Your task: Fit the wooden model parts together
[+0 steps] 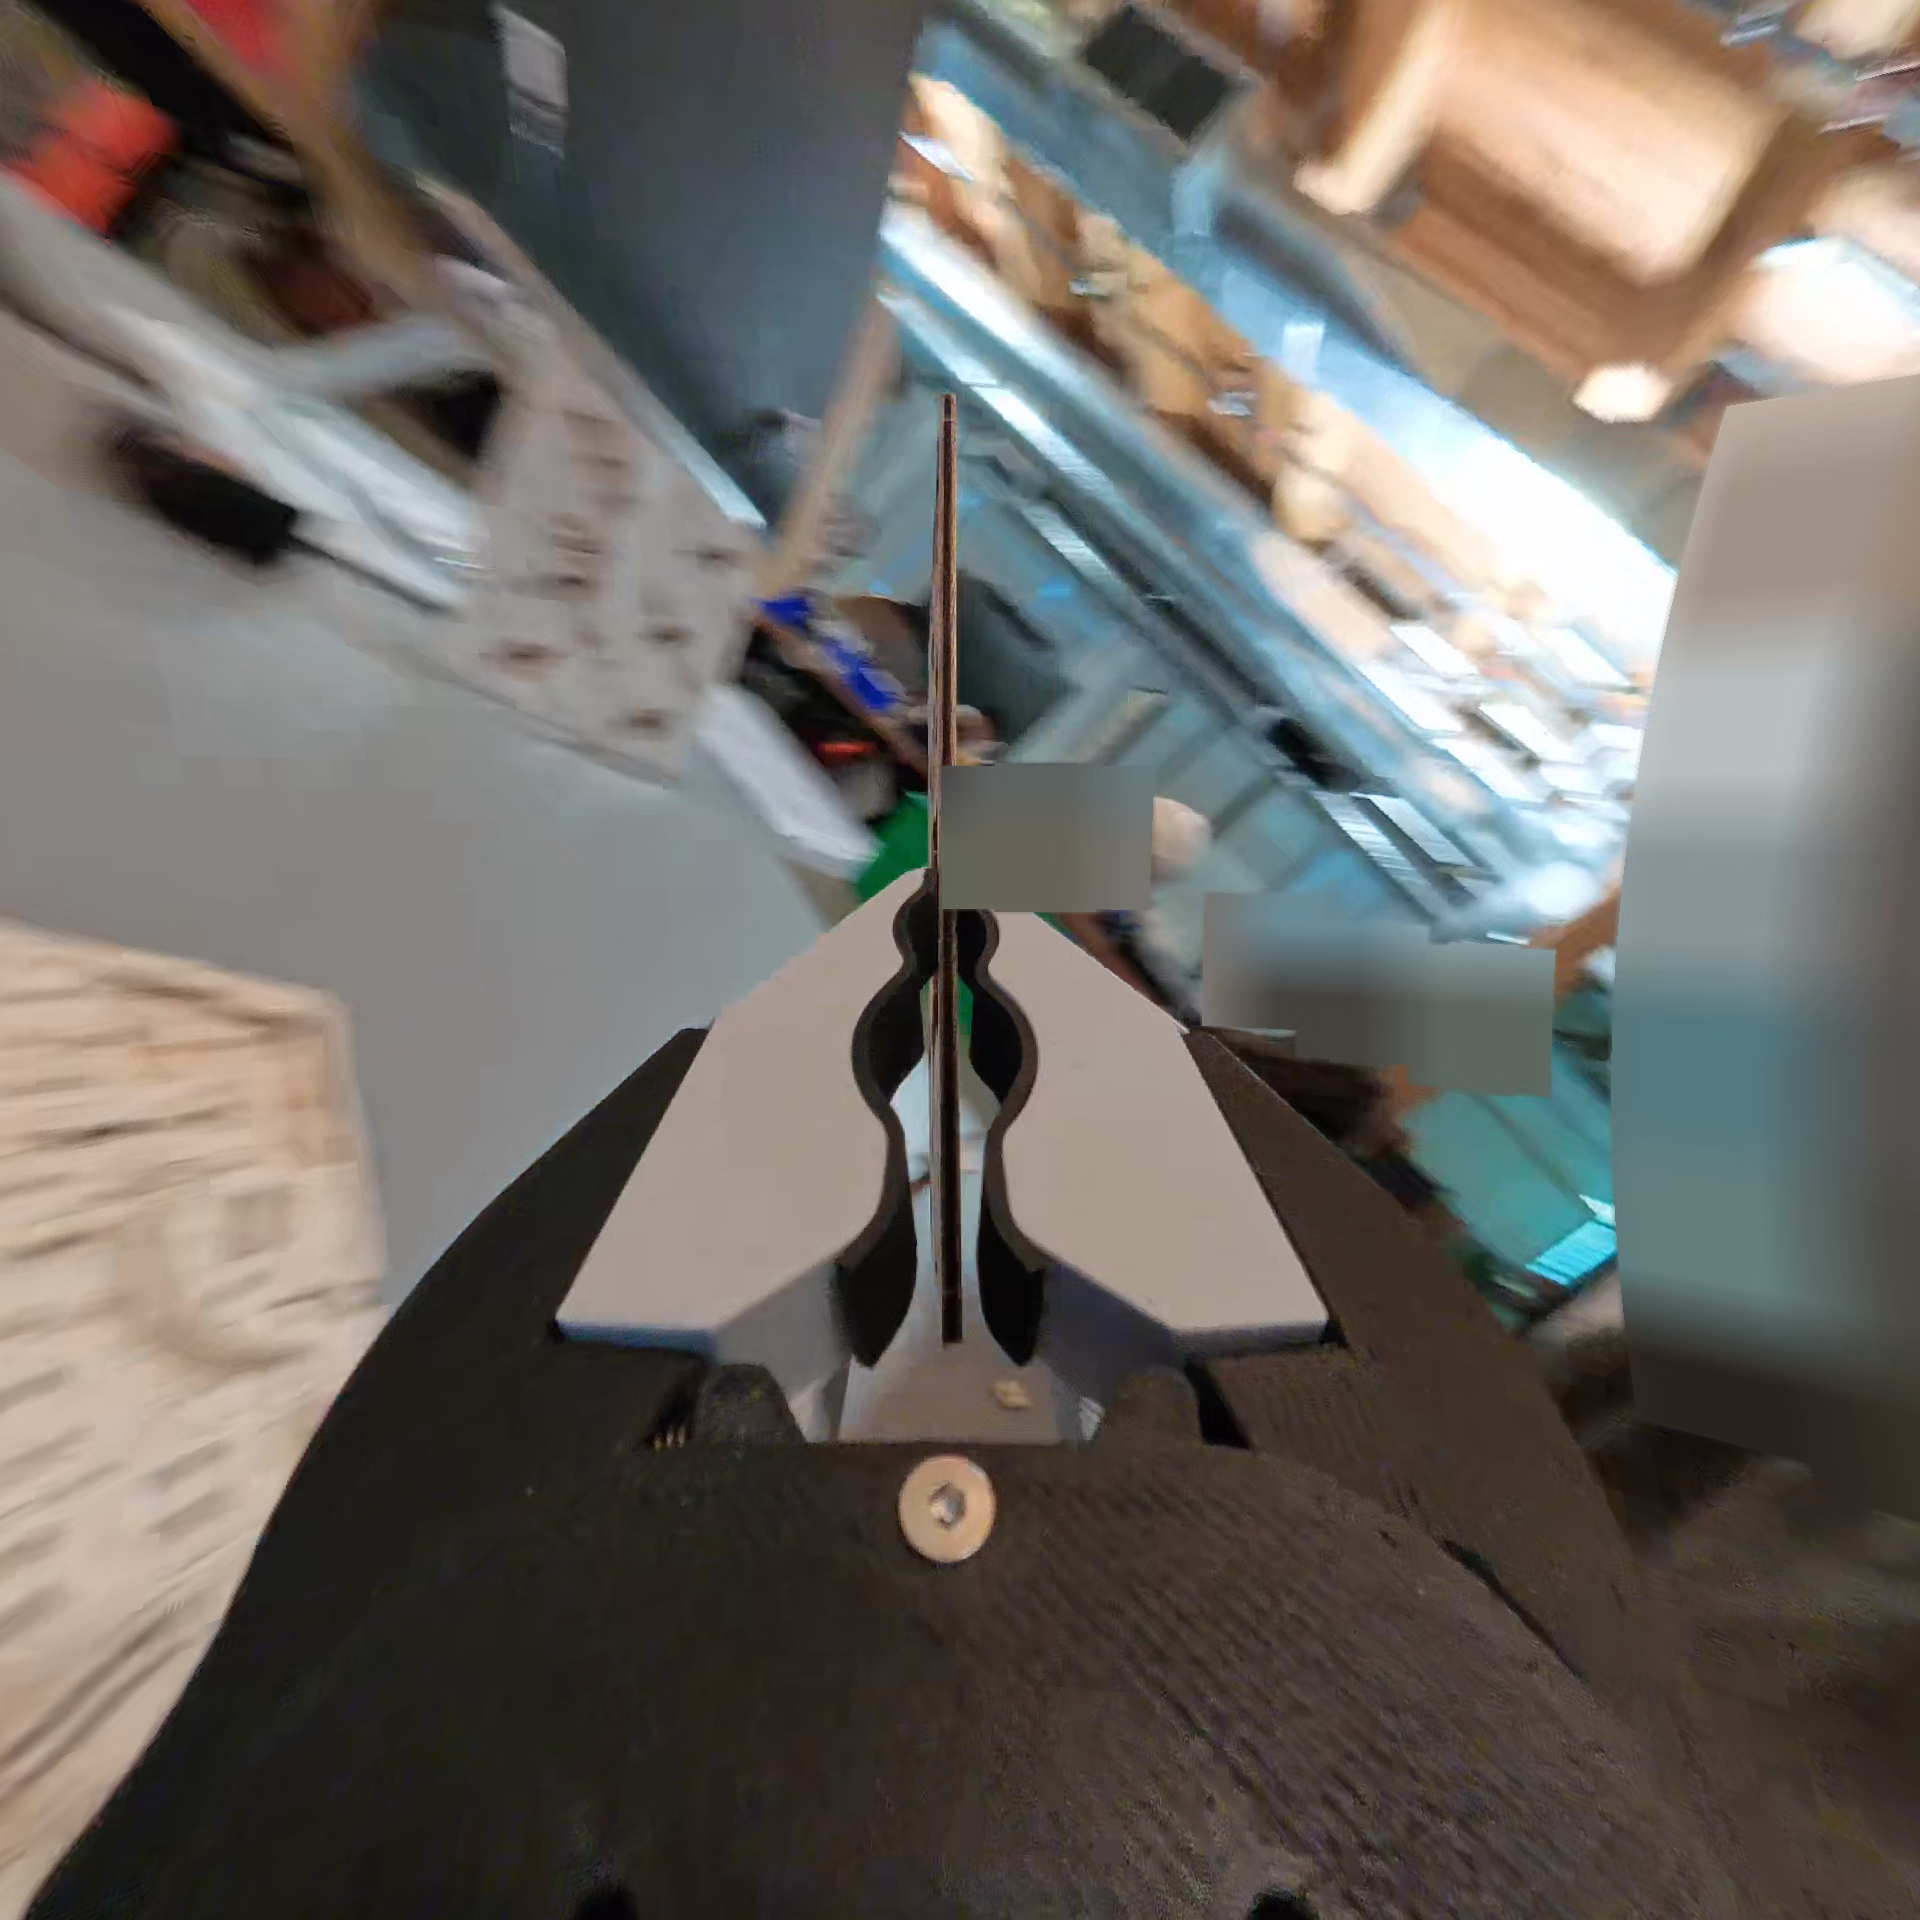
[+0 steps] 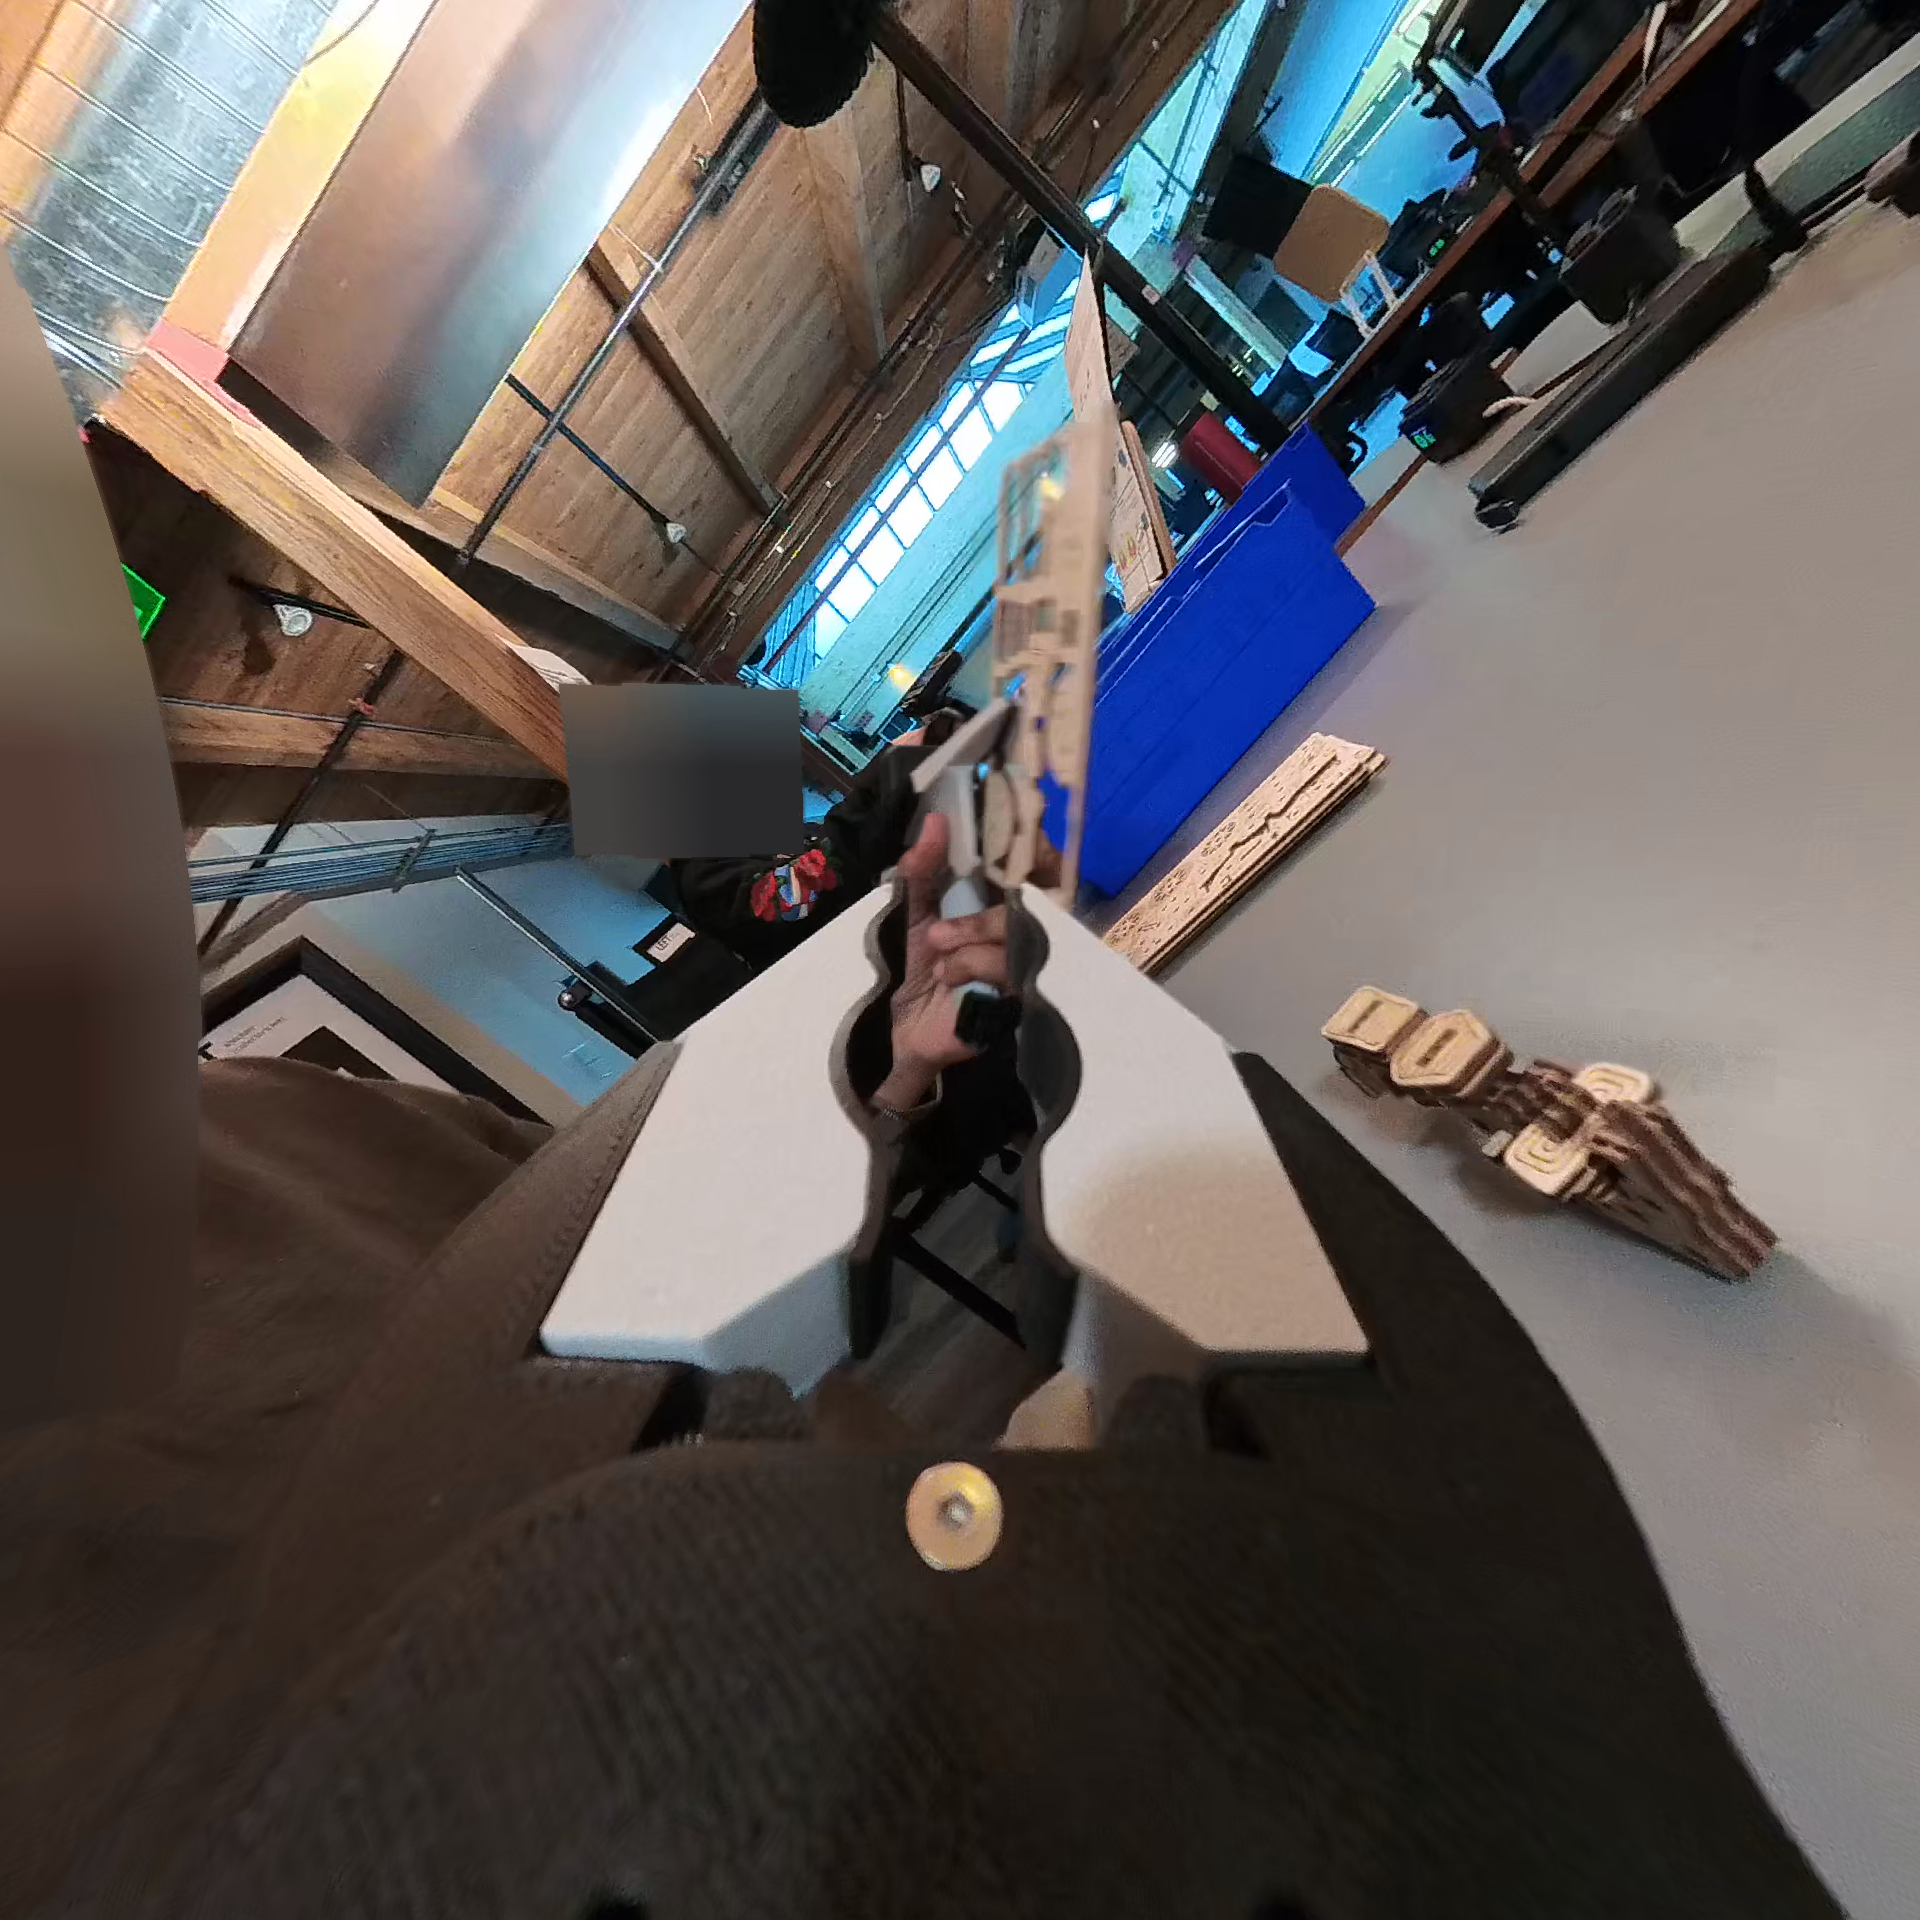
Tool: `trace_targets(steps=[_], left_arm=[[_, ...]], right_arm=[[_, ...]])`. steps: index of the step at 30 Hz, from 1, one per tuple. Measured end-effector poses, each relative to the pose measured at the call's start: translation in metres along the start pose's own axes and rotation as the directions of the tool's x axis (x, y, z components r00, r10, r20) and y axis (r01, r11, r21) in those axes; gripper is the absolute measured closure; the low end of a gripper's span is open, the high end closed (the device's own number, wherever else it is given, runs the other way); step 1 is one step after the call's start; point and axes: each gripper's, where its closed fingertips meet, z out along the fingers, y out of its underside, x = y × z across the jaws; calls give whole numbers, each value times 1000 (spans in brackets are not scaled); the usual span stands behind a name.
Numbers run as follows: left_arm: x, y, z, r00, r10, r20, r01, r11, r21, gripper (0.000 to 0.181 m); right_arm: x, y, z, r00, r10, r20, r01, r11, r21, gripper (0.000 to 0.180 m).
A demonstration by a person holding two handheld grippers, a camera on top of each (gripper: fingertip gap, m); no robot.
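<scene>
My left gripper [image 1: 943, 914] is shut on a thin wooden parts sheet [image 1: 948, 623], seen edge-on and sticking straight out past the fingertips. In the right wrist view the same sheet [image 2: 1049, 623] stands upright in the air, pale with cut-out shapes, held by the left gripper [image 2: 987, 769] and a person's hand [image 2: 930, 997]. My right gripper [image 2: 961, 909] is open by a narrow gap, its tips just below the sheet's lower end, with nothing between the pads. A partly built wooden model [image 2: 1538, 1132] lies on the grey table [image 2: 1610, 727] to the right.
A stack of flat wooden parts sheets [image 2: 1247, 842] lies on the table beyond the model. Blue bins [image 2: 1216, 665] stand behind the stack. A person in dark clothes sits behind the held sheet. The left wrist view's background is blurred.
</scene>
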Motion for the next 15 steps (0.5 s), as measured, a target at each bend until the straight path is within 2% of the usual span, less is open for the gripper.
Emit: trace_targets(steps=[2,4,8,13,14,15], left_arm=[[-35,-15,-23,979,30,200,-33,999,12,181],[-57,-18,-40,950,14,313,-12,1000,-7,181],[-83,-16,-56,901,-17,434,22,1000,-6,181],[-106,-8,-67,852,-71,519,87,996,-6,181],[-110,-7,-69,831,-58,553,83,996,-20,177],[-114,-7,-73,803,-41,595,73,997,-31,160]], right_arm=[[0,2,4,1000,7,9,-7,1000,-9,163],[0,4,7,1000,21,19,-20,1000,-24,164],[3,6,10,998,54,30,-53,998,-35,165],[11,0,5,999,29,-18,-29,999,-19,171],[12,-2,4,999,15,-30,-16,1000,-18,171],[13,-3,3,999,-1,-43,0,1000,-20,171]])
